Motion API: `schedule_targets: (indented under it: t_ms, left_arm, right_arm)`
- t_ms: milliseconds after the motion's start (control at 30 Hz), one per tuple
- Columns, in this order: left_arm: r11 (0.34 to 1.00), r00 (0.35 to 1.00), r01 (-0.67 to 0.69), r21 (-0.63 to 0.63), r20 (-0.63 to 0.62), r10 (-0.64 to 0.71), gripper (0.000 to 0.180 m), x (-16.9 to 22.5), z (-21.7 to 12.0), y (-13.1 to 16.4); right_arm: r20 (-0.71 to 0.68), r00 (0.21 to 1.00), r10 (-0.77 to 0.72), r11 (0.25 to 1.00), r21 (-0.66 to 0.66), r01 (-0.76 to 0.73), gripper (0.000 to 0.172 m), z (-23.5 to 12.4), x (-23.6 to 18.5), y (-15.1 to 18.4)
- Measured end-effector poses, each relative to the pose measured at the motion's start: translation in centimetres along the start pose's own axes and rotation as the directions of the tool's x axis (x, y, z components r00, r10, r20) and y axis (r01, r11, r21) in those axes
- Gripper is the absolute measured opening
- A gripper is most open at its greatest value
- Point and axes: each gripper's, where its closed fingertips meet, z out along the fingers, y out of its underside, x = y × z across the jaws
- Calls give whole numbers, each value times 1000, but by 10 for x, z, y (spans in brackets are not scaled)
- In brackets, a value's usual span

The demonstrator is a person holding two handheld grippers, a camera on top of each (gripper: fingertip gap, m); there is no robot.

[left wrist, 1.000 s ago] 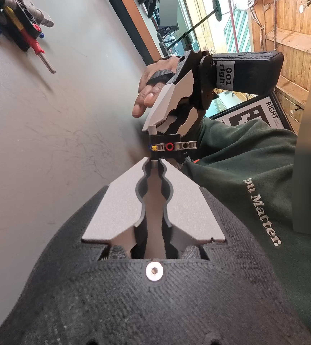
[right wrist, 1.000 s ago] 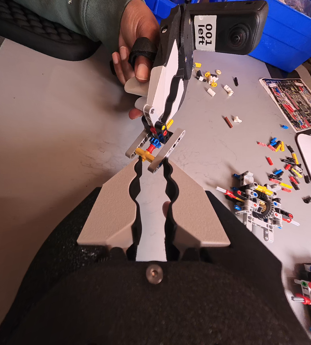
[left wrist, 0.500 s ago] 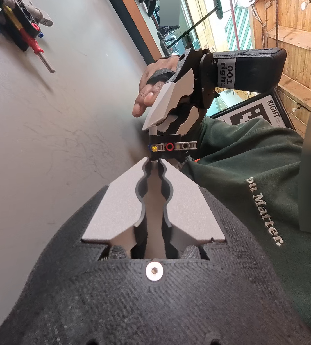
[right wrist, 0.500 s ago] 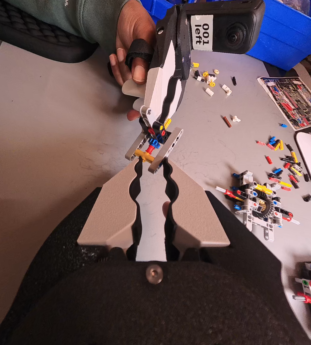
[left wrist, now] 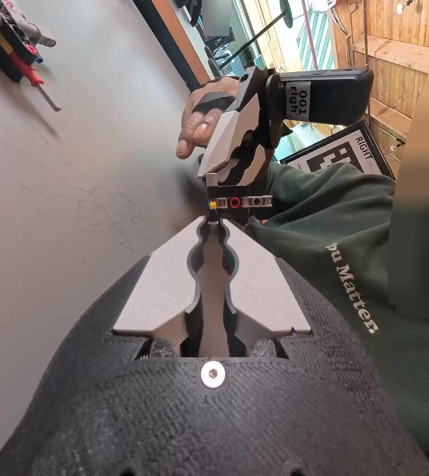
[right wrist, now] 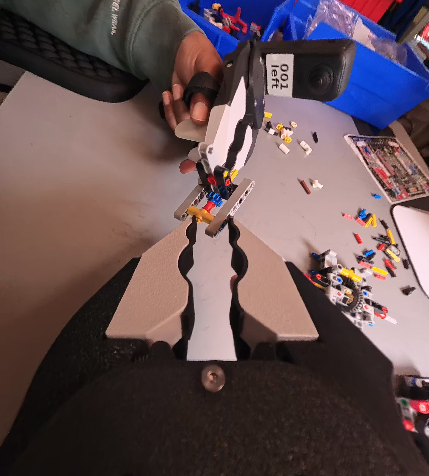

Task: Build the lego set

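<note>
Above the grey table (right wrist: 66, 206), a small toy-brick assembly (right wrist: 214, 203) of two grey holed beams, a yellow cross-pin, a red pin and a blue gear hangs between the two grippers. The left gripper (left wrist: 212, 223), nearly closed, pinches a thin grey beam end (right wrist: 207, 152) at the far end of the assembly; the right gripper (right wrist: 211, 222), partly open, grips across the near beam and the yellow pin. Beyond lie scattered small parts (right wrist: 373, 231), a larger built model (right wrist: 347, 293), an instruction sheet (right wrist: 391, 167) and blue bins (right wrist: 378, 85).
</note>
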Motion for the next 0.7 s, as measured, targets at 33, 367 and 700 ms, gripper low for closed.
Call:
schedule_targets:
  t_ms: [33, 367, 700]
  left_arm:
    - [1000, 1000, 4, -5, -10, -4, 6, 1, 1, 1]
    - [999, 999, 18, -38, -31, -19, 6, 3, 5, 8]
    - [1000, 1000, 14, -12, -18, -14, 6, 2, 3, 3]
  right_arm:
    - [2, 1000, -29, 1000, 7, 29, 23, -1, -2, 0]
    - [38, 998, -53, 998, -14, 53, 17, -2, -8, 4]
    - [16, 999, -45, 999, -7, 45, 20, -2, -4, 4]
